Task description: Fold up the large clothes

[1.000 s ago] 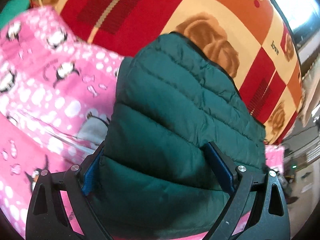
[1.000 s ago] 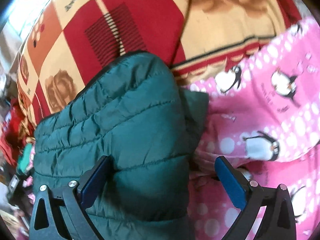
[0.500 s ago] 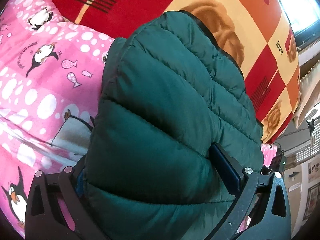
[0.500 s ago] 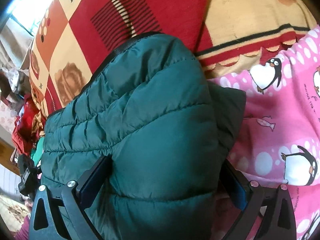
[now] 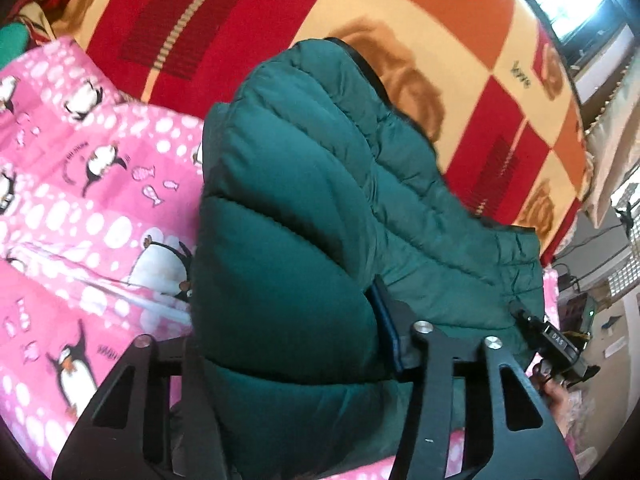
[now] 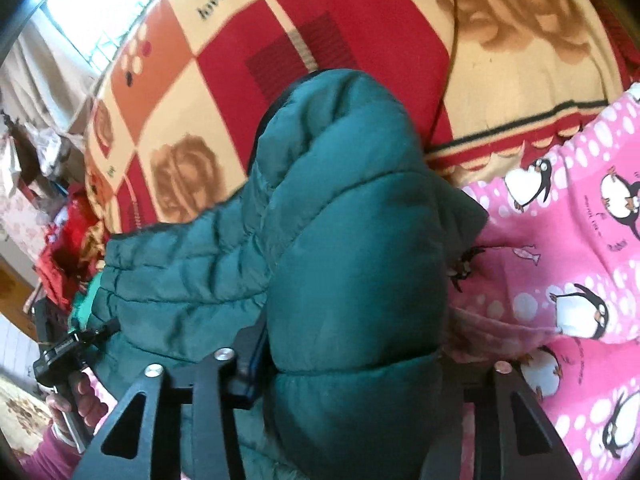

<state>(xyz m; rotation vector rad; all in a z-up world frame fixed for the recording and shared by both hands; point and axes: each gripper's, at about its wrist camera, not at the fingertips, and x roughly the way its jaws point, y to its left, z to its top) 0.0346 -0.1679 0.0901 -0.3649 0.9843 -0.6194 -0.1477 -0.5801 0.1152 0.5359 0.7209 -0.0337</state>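
Observation:
A dark green quilted puffer jacket (image 5: pixel 320 208) lies folded on the bed and bulges up between both grippers. My left gripper (image 5: pixel 288 320) is shut on its near left end; the padding hides the left finger. In the right wrist view the same jacket (image 6: pixel 352 264) fills the middle. My right gripper (image 6: pixel 352 344) is shut on its near right end, and the fabric swells over the fingers. The other hand and gripper (image 6: pixel 68 360) show at the lower left of that view.
A pink penguin-print blanket (image 5: pixel 80 208) lies under and beside the jacket, also in the right wrist view (image 6: pixel 560 280). A red, orange and cream checked blanket (image 5: pixel 400 20) covers the bed behind. Clutter and a window (image 6: pixel 68 28) sit at the room's edge.
Both grippers have closed in on the jacket ends, squeezing the padding into a tighter bulge. The jacket has bunched up and shifted a little with them.

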